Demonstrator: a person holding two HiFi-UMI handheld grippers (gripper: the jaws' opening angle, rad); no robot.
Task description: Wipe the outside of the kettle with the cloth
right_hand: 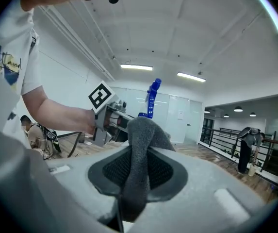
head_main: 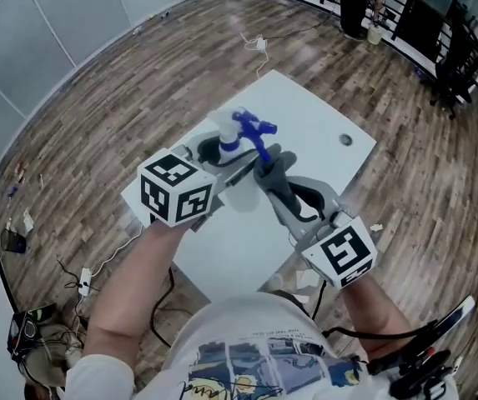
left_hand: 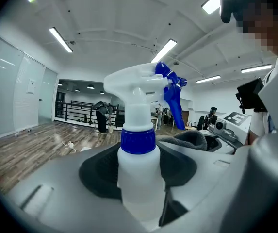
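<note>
My left gripper [head_main: 220, 155] is shut on a white spray bottle [head_main: 231, 137] with a blue collar and blue trigger, held upright above the white table [head_main: 314, 111]. In the left gripper view the spray bottle [left_hand: 138, 174] stands between the jaws, nozzle pointing right. My right gripper [head_main: 274, 178] is shut on a grey cloth [head_main: 272, 165], just right of the bottle's trigger. The cloth [right_hand: 139, 161] hangs folded between the jaws in the right gripper view, with the blue trigger [right_hand: 152, 98] and left gripper [right_hand: 110, 121] behind it. No kettle shows in any view.
The table has a small round hole [head_main: 344, 140] near its right side. Wood floor surrounds it, with a white plug and cord [head_main: 259, 44] beyond the far edge and cables [head_main: 84, 283] at the left. A black railing [head_main: 405, 15] runs along the back.
</note>
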